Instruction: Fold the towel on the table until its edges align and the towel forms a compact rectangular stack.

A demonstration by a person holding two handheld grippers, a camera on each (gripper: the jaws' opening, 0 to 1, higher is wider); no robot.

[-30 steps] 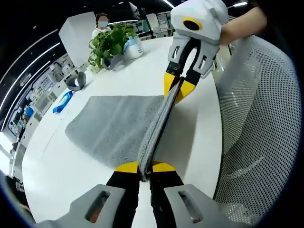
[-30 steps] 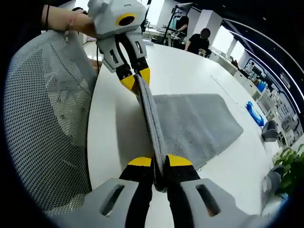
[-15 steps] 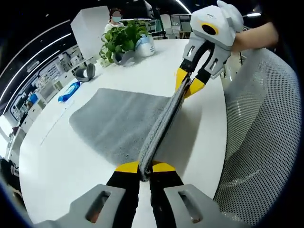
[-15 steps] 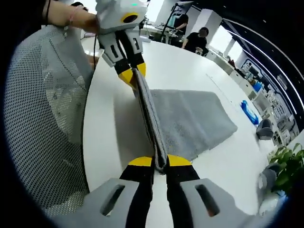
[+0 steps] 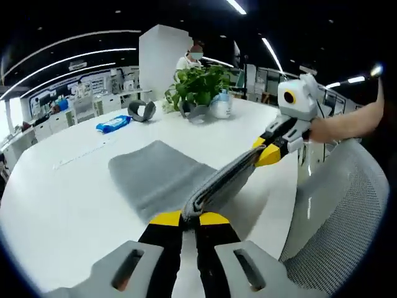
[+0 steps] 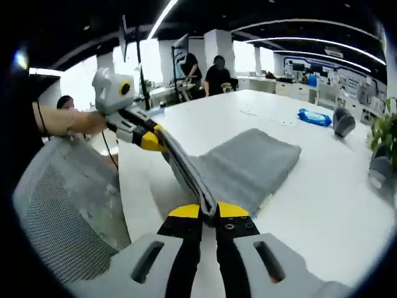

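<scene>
The grey towel (image 5: 162,180) is lying doubled near the tabletop's (image 5: 68,198) chair-side edge — its raised edge stretching taut between the left gripper (image 5: 189,218) and right gripper (image 6: 208,211), both clenching it.

An open-plan office — a wide room under a dark ceiling crossed by long light strips (image 5: 248,15), with a white pillar (image 5: 162,59) standing in it. The work goes on at a big white table (image 5: 62,186), and a mesh-backed office chair (image 5: 338,230) is drawn up at its edge. On the table stand a potted plant (image 5: 200,87) and a blue packet (image 5: 113,124). Farther back run rows of desks with cabinets (image 6: 310,77), and people (image 6: 218,73) stand or sit among them — one near a monitor (image 6: 181,45) on an arm.
</scene>
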